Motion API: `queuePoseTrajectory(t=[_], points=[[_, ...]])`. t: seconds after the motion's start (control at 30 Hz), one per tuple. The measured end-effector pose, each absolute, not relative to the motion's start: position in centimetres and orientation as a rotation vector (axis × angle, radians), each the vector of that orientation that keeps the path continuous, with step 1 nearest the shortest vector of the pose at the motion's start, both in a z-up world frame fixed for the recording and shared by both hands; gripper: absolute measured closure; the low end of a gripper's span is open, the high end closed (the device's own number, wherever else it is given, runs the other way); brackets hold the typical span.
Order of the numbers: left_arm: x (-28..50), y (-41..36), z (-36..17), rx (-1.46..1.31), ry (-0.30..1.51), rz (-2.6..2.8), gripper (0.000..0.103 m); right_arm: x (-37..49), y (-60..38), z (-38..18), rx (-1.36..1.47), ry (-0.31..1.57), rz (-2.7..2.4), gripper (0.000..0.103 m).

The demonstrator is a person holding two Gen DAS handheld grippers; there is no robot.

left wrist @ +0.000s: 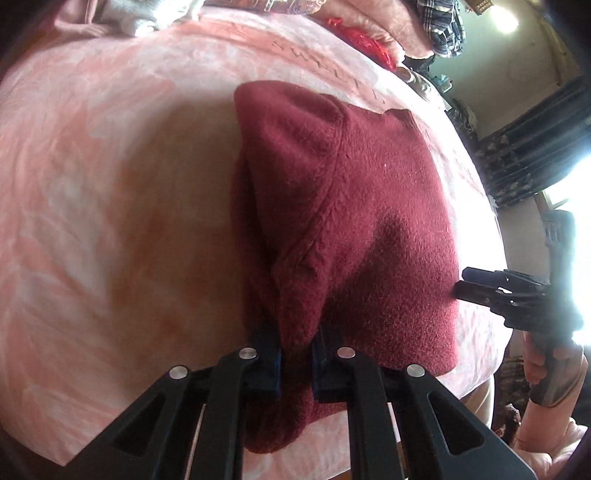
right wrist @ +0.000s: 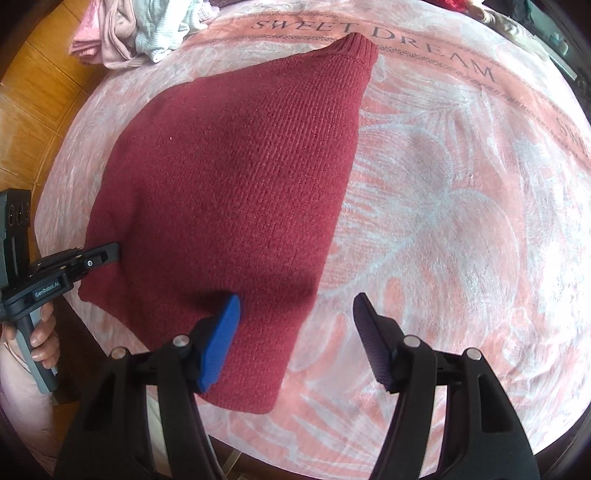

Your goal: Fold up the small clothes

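Right wrist view: maroon knit sweater (right wrist: 236, 177) lies on a pink blanket (right wrist: 461, 221) lettered "SWEET DREAM".
Ribbed hem, fuzzy weave. Left gripper (left wrist: 297, 363), marked "GenRobot.AI", pinches a sweater fold between blue pads; right gripper (right wrist: 295, 332) hangs spread wide over the sweater's edge, gripping nothing.

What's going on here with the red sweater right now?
A person is folding a dark red sweater on a pink blanket. The left gripper is shut on the sweater's near edge. The right gripper hangs open over its other side, holding nothing. More clothes are piled at the far corner.
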State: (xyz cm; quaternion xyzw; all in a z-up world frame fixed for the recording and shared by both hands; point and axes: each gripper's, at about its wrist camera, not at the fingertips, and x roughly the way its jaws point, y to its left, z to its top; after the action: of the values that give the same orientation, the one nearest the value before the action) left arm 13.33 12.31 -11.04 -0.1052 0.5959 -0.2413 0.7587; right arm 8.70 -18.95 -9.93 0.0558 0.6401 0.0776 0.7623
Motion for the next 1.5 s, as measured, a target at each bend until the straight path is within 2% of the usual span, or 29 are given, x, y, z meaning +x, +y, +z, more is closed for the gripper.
queuePoseTrajectory(t=[0.13,0.2,0.27,0.3,0.33,0.4,0.5,0.67,0.73,0.83,0.87,0.9,0.93,1.0,1.03,1.2,1.33,1.37,1.4,1.43,1.5], points=[[13.4,12.0,-10.8,-0.244,1.280,-0.549,0.090,7.5,-19.2,-9.9,0.123,1.402,0.164,0.036],[13.3,12.4,-10.9,-0.252,1.278,-0.556,0.090,7.3,-18.4,-10.3,0.112,1.417,0.187,0.026],[13.3,12.6,-11.1,-0.264,1.283,-0.556,0.090,7.8,-17.4,-11.3,0.124,1.442,0.203,0.026],[13.4,12.5,-11.1,-0.270,1.286,-0.556,0.090,8.1,-17.2,-11.8,0.144,1.455,0.214,0.031],[13.3,12.3,-11.1,-0.273,1.286,-0.556,0.090,8.4,-17.0,-12.1,0.168,1.461,0.235,0.041],[13.5,11.6,-10.8,-0.257,1.285,-0.557,0.090,8.5,-17.2,-12.5,0.215,1.474,0.258,0.067],[13.6,10.2,-10.2,-0.244,1.276,-0.577,0.089,8.0,-18.3,-11.5,0.247,1.441,0.294,0.089],[13.8,7.9,-10.5,-0.202,1.283,-0.594,0.086,6.8,-20.1,-12.0,0.223,1.447,0.282,0.093],[13.9,7.6,-11.5,-0.167,1.314,-0.575,0.079,6.8,-19.8,-12.3,0.207,1.447,0.297,0.092],[14.0,8.2,-11.3,-0.175,1.326,-0.552,0.070,7.4,-19.6,-11.4,0.192,1.430,0.310,0.080],[14.1,8.4,-10.8,-0.171,1.317,-0.533,0.060,7.7,-19.8,-10.8,0.195,1.418,0.303,0.074],[14.1,8.8,-10.0,-0.168,1.294,-0.517,0.051,7.9,-20.0,-10.3,0.192,1.403,0.291,0.062],[14.2,9.2,-8.9,-0.164,1.265,-0.508,0.047,8.3,-20.3,-9.7,0.187,1.381,0.277,0.057],[14.9,9.6,-7.2,-0.160,1.223,-0.511,0.028,9.6,-20.9,-8.5,0.188,1.349,0.245,0.045],[15.6,9.5,-6.4,-0.150,1.198,-0.500,0.026,10.4,-21.2,-8.1,0.204,1.338,0.242,0.042],[21.4,8.5,-6.9,-0.128,1.250,-0.439,0.026,17.3,-22.5,-8.4,0.277,1.356,0.216,0.030],[25.6,7.5,-8.5,-0.172,1.313,-0.397,0.030,20.8,-22.9,-11.2,0.309,1.440,0.186,0.027],[26.1,7.1,-9.0,-0.185,1.329,-0.416,0.041,21.4,-23.2,-11.8,0.344,1.460,0.200,0.033],[26.3,6.7,-9.6,-0.188,1.348,-0.430,0.048,21.8,-23.2,-12.5,0.382,1.474,0.228,0.049],[26.5,6.3,-9.9,-0.174,1.355,-0.416,0.049,22.0,-23.3,-12.9,0.416,1.480,0.245,0.050],[26.7,5.9,-10.2,-0.160,1.351,-0.417,0.064,22.1,-23.4,-12.2,0.411,1.457,0.256,0.071]])
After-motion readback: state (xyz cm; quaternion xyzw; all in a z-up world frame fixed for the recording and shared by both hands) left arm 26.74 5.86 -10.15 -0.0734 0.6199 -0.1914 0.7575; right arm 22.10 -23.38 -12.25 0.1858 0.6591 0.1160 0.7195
